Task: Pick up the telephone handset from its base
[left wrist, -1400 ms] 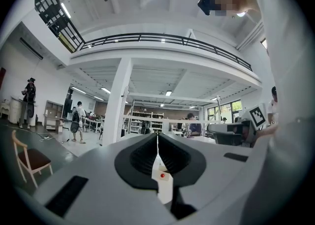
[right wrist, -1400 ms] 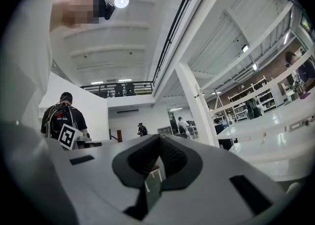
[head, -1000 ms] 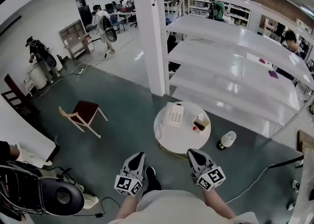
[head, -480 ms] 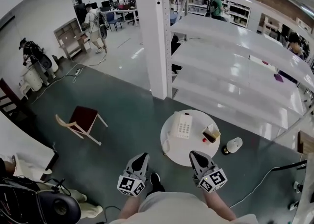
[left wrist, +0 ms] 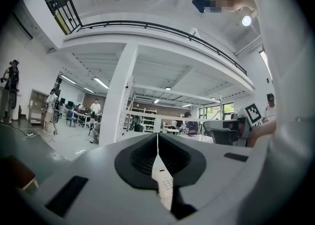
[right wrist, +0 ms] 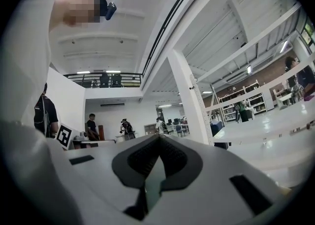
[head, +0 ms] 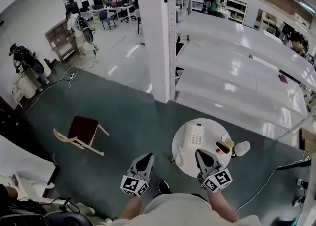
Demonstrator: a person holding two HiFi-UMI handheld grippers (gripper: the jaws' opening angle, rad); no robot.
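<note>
right hand-held gripper (jaws together) near telephone.

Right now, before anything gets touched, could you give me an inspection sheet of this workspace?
Surface: small round white table on a grey-green floor.
Job's things: telephone on the table; handset appears to lie on its base.
Clutter: small box and red item beside the phone; white lamp-like object on the floor.
Grippers: left gripper and right gripper both shut, holding nothing.
Cables: cable across the floor, right.
Surroundings: chair, white pillar, shelving, distant people.
</note>
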